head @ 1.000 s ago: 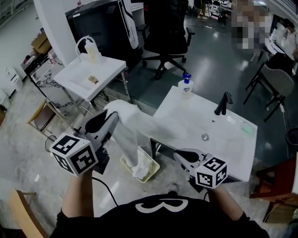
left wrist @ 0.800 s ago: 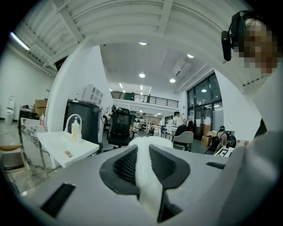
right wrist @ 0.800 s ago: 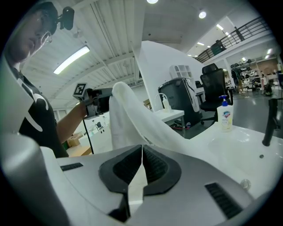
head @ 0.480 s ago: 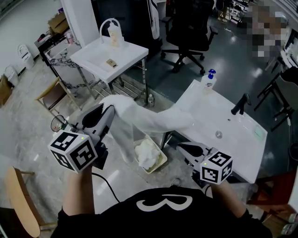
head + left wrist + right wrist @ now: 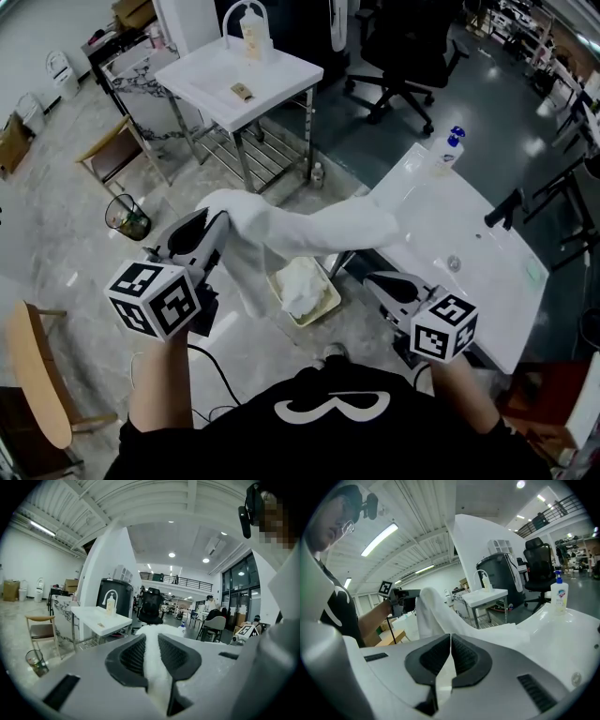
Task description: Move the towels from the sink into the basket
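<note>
My left gripper (image 5: 217, 220) is clenched on one end of the white towel (image 5: 319, 230); it has just pulled that end farther out to the left, so most of the towel is out now and I think it only needs to go down; a flap hangs toward the basket (image 5: 328, 306) on the floor; my right gripper (image 5: 380, 284) is shut with nothing in it; the towel's long way runs left to right, with its far end on the sink (image 5: 469, 239) edge.

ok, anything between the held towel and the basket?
Nothing visible. The towel, pinched in the left hand-held gripper, hangs down by the basket on the floor, with only open air between them. Its far end lies on the sink rim. A second towel already lies in the basket.
</note>
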Available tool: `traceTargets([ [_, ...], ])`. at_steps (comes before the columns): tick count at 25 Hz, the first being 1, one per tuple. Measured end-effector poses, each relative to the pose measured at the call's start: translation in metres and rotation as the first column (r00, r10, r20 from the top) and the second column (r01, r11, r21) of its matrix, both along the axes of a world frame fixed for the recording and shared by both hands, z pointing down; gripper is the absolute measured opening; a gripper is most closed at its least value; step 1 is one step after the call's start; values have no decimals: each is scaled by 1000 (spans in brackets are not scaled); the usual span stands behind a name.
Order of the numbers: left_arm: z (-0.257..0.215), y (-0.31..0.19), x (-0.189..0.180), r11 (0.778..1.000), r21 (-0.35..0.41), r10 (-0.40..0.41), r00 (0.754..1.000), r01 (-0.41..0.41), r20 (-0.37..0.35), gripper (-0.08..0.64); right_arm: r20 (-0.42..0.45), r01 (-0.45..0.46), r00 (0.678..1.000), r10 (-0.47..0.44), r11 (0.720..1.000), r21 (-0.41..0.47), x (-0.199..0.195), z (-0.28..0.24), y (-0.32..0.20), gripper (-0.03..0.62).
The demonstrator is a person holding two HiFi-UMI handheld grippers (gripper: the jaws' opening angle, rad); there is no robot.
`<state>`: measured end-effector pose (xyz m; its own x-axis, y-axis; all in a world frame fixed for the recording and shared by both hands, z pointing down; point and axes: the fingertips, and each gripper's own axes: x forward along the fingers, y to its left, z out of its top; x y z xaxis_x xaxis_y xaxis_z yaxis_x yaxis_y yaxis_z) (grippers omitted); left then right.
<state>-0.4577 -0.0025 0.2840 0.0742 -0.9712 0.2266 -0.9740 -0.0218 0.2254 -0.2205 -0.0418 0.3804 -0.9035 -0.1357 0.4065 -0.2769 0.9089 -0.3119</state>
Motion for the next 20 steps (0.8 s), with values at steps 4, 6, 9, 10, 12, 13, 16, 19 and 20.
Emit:
traceTargets([
  [4,38,0,-17,994,-76,-73,997,72,2,77,-10,13,1000,-14,1000,-28,0,14,-10,12],
  [6,56,-2,-25,989,-110,-105,994,103,-6,77,-11,15,1000,-16,999,-40,1,20,-19,12],
  [9,84,-6,-27,980,-155,-131,991,127,-21,77,-11,23,1000,-23,998,-60,2,28,-29,12],
  [10,92,-7,-26,977,-168,-135,990,130,-24,77,-11,25,1000,-25,998,-65,3,30,-32,12],
  [12,109,-11,-22,972,-194,-139,990,132,-24,77,-8,26,1000,-27,997,-73,3,32,-37,12],
  [13,118,-13,-18,969,-208,-139,990,130,-26,77,-6,27,1000,-28,997,-77,4,33,-39,12],
  [16,147,-22,-2,961,-255,-121,992,105,-47,77,-3,32,999,-32,995,-89,8,37,-46,12],
  [19,186,-34,24,945,-321,-82,995,60,-57,77,-3,32,999,-33,995,-99,14,44,-55,12],
  [20,203,-37,34,936,-348,-66,996,42,-56,77,-4,30,1000,-31,994,-104,16,46,-58,12],
])
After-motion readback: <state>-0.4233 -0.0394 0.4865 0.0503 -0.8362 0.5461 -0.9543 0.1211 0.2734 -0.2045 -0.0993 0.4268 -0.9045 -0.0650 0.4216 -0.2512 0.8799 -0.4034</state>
